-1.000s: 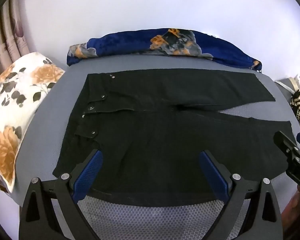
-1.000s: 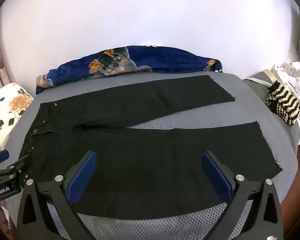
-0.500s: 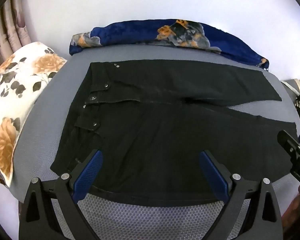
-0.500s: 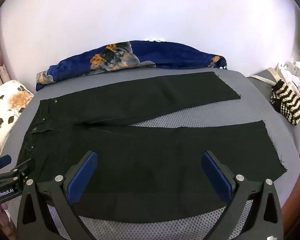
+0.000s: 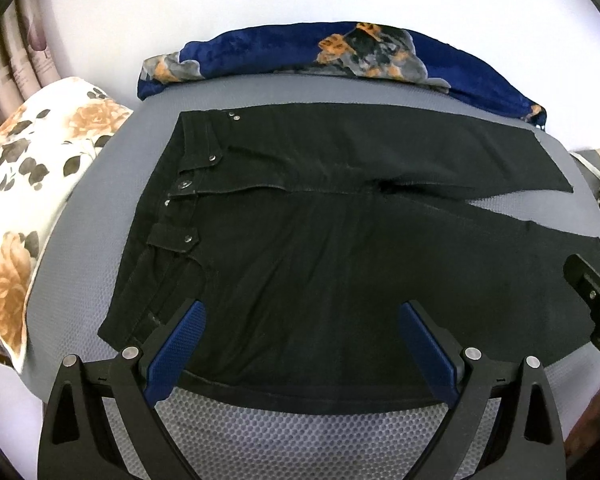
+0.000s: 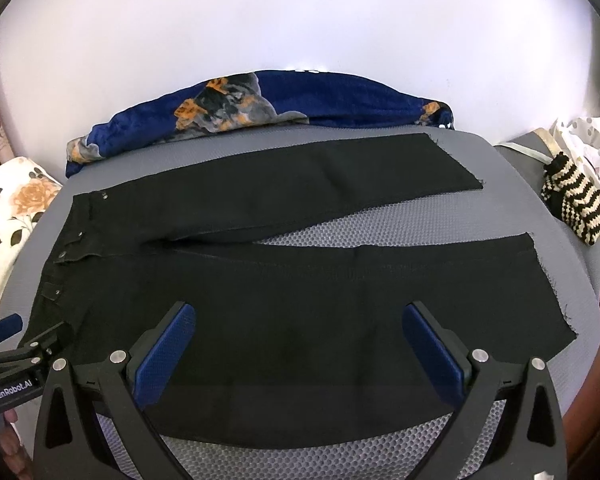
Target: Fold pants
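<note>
Over the near edge of the black pants (image 5: 320, 248), the left wrist view shows the left hand-held gripper (image 5: 300, 344) with its two blue pads spread wide and nothing between them; it is released. Compared with a second ago the camera has come closer and higher over the waistband (image 5: 172, 216), so the snaps and the fly now sit larger and nearer the middle of the picture. The pants lie flat on the grey mesh surface (image 5: 300, 432), waistband toward the floral pillow (image 5: 28, 208), legs running away from it. The right hand-held gripper's tip (image 5: 592, 304) shows beside the near leg's hem.

From the right wrist view, the right hand-held gripper (image 6: 296, 348) is likewise spread apart and empty, hanging above the near leg (image 6: 340, 300). Its view has shifted little, only slightly forward over the leg. The far leg (image 6: 300, 184) angles off toward the blue blanket (image 6: 260, 112), leaving a wedge of bare mesh between the legs. The left hand-held gripper is seen beside the waistband corner; a striped knit item (image 6: 576, 200) sits beyond the hems.

My judgement: no fold is made yet; both tools are closing in on the near edge, probably to lift the near leg onto the far one.
</note>
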Demonstrator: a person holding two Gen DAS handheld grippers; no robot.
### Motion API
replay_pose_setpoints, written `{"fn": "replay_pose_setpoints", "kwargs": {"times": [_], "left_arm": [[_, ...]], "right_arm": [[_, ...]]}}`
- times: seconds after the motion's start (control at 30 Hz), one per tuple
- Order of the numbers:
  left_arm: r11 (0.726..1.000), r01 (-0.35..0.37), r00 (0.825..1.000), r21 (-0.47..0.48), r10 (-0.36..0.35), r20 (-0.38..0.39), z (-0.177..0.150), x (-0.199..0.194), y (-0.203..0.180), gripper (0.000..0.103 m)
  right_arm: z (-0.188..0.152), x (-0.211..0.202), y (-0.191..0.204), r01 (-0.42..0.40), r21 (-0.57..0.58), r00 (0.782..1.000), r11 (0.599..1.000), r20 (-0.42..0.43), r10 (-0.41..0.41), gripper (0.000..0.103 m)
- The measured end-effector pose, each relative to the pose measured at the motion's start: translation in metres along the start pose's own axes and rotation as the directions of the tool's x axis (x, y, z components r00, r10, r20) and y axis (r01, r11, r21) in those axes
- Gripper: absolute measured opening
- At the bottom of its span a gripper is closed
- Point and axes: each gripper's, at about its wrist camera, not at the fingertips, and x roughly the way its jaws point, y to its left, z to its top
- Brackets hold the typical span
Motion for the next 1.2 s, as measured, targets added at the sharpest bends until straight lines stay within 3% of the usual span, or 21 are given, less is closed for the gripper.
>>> {"fn": "replay_pose_setpoints", "kwargs": {"times": [1.2], "left_arm": [[1.000, -0.011, 1.000, -0.007, 0.011, -0.021, 0.0016, 0.0087, 0.0043, 0.097]], "right_arm": [[-0.0007, 0.0064, 0.0009, 0.013, -0.006, 1.000, 1.000, -0.019, -0.013, 0.103]]}}
